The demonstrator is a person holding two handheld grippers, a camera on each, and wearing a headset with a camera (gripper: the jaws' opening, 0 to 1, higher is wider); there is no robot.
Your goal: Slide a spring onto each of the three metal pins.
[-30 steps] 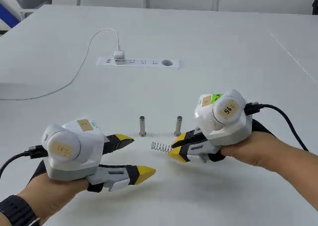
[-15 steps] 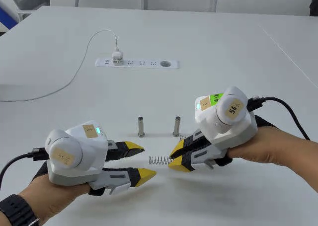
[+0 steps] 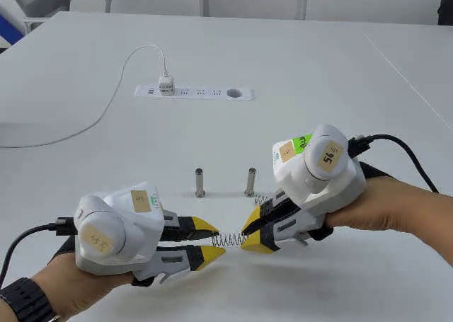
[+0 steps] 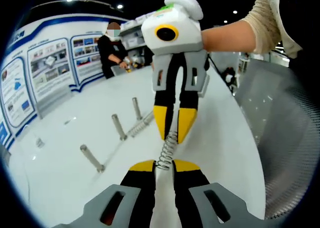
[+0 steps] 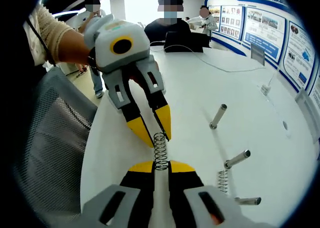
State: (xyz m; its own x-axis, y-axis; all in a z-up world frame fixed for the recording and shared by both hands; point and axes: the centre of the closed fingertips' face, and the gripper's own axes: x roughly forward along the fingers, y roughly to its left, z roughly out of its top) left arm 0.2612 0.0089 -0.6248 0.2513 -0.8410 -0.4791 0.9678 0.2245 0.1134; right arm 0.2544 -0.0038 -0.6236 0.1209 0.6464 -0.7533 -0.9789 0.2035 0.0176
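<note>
A small metal spring (image 3: 228, 238) is stretched between my two grippers just above the white table (image 3: 318, 74). My right gripper (image 3: 252, 236) is shut on its right end, and my left gripper (image 3: 209, 240) is shut on its left end. The left gripper view has the spring (image 4: 167, 147) running from my own jaws up to the right gripper (image 4: 174, 130). In the right gripper view the spring (image 5: 159, 150) reaches the left gripper (image 5: 154, 129). Two upright metal pins (image 3: 199, 182) (image 3: 250, 182) stand behind; three pins (image 4: 92, 158) (image 4: 118, 126) (image 4: 136, 108) appear in the left gripper view. A second spring (image 5: 221, 180) lies beside them.
A white power strip (image 3: 205, 93) with a plugged charger (image 3: 167, 85) and a cable lies farther back on the table. People stand at the far end of the table (image 5: 171, 17). A mesh chair (image 5: 55, 133) is beside the table edge.
My left gripper has moved right to the spring's free end and closed on it. The right gripper has shifted slightly lower and nearer with the spring.
</note>
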